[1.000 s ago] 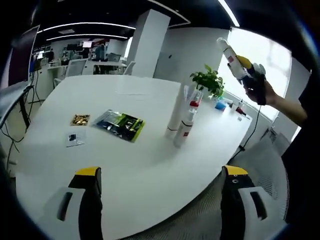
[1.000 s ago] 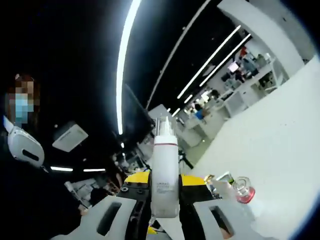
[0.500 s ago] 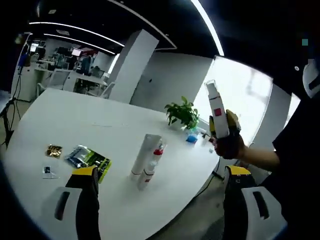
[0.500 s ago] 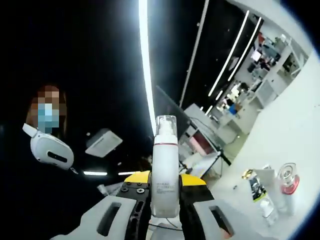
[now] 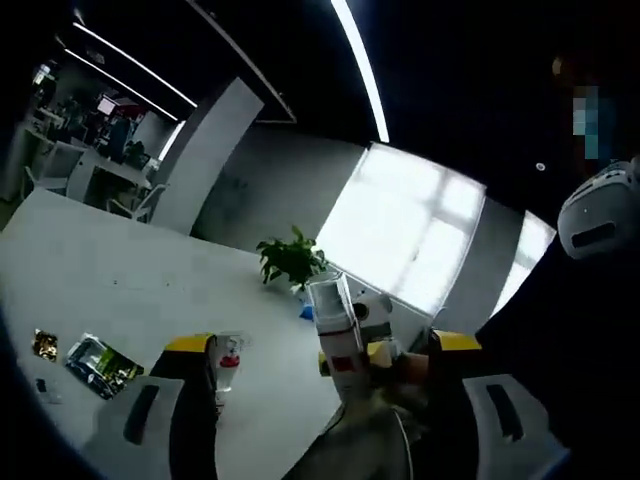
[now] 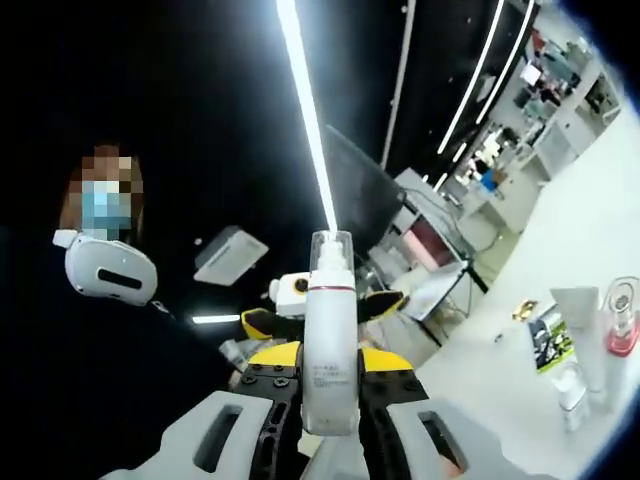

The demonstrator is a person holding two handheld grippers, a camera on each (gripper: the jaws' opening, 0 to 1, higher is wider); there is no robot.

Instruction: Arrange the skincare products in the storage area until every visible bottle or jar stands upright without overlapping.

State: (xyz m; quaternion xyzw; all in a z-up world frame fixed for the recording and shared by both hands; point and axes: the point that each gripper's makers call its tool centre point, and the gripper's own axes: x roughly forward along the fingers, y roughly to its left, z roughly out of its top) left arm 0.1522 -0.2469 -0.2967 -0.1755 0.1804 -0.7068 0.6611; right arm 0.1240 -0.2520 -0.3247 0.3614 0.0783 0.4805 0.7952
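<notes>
My right gripper (image 6: 330, 358) is shut on a white pump bottle (image 6: 330, 345) with a clear cap and a thin red band, held upright in the air. In the left gripper view the same bottle (image 5: 338, 335) and the right gripper (image 5: 372, 356) sit close in front, between the jaws of my open left gripper (image 5: 322, 342). The left gripper's yellow fingertips (image 6: 262, 322) show just behind the bottle. On the white table (image 5: 120, 290) stand a white tube (image 6: 585, 335), a red-capped bottle (image 6: 620, 320) and a small white bottle (image 6: 568, 390).
A green packet (image 5: 100, 362) and a small gold item (image 5: 45, 343) lie on the table's left part. A potted plant (image 5: 290, 260) stands at the far edge by the window. A person wearing a headset (image 6: 105, 270) is close behind the grippers.
The right gripper has brought the pump bottle in from the far right to just in front of the left gripper. Both views have tilted upward, away from the table.
</notes>
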